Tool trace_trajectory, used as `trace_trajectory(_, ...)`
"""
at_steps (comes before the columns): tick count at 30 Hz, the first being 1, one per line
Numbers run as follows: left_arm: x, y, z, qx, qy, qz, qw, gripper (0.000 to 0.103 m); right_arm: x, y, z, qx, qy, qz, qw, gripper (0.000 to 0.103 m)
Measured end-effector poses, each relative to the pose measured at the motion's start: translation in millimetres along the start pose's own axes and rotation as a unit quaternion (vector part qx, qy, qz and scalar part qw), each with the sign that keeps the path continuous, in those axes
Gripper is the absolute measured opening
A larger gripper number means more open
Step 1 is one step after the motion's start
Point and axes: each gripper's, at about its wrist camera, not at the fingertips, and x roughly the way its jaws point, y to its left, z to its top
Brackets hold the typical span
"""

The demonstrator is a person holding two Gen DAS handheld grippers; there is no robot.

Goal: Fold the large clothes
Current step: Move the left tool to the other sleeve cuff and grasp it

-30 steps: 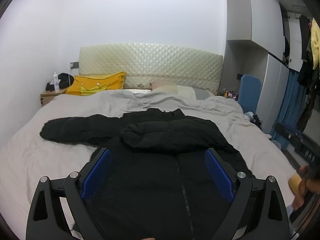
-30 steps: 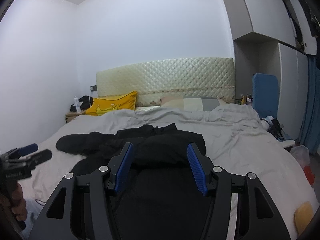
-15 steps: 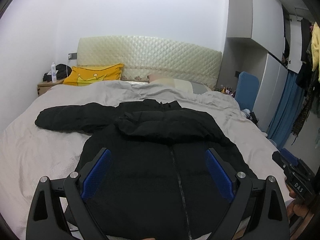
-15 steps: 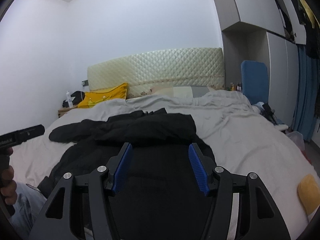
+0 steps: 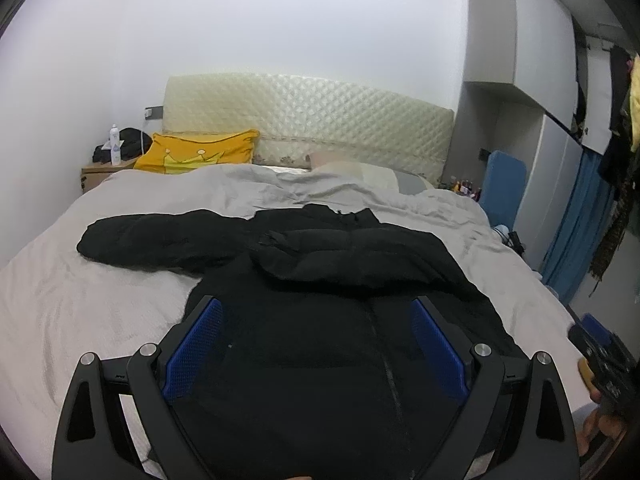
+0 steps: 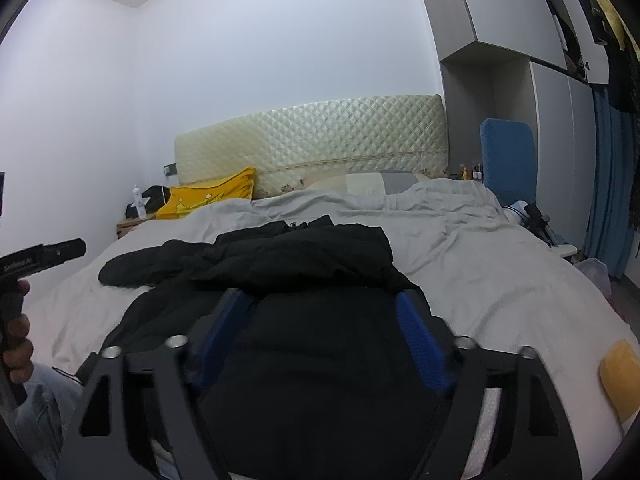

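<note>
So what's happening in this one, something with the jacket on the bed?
A person with a handheld gripper in each hand stands at the foot of the bed, over a black puffer jacket laid flat, front up. One sleeve is already folded across the chest; the other sleeve lies stretched out to the side. The left gripper and right gripper both hang above the jacket's lower half, jaws open, holding nothing.

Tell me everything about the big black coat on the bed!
The black puffer jacket looks padded and soft. It lies flat, front up, on the grey bedsheet, zip closed down the middle, collar toward the headboard. One sleeve is folded across its chest; the other sleeve stretches out sideways. Only the sheet touches it.
</note>
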Motion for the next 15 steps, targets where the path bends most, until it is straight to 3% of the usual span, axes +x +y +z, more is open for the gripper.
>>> trace_trajectory(4, 14, 28, 18, 0.002, -0.001, 0.012, 0.9999, 0.095, 0, 0, -1, 0.002, -0.002, -0.004, 1.0, 0.087)
trace_trajectory(6, 22, 44, 28, 0.003, 0.005, 0.019, 0.9998, 0.095, 2, -1, -1, 0.005, -0.001, -0.008, 1.0, 0.097)
trace_trajectory(11, 49, 96, 63, 0.011, 0.038, 0.051, 0.9979, 0.095, 4, 0, -1, 0.005, -0.003, -0.018, 1.0, 0.101)
trace_trajectory(15, 63, 141, 91, -0.004, 0.035, 0.075, 0.9966, 0.095, 8, 0, -4, 0.005, 0.001, -0.025, 1.0, 0.103)
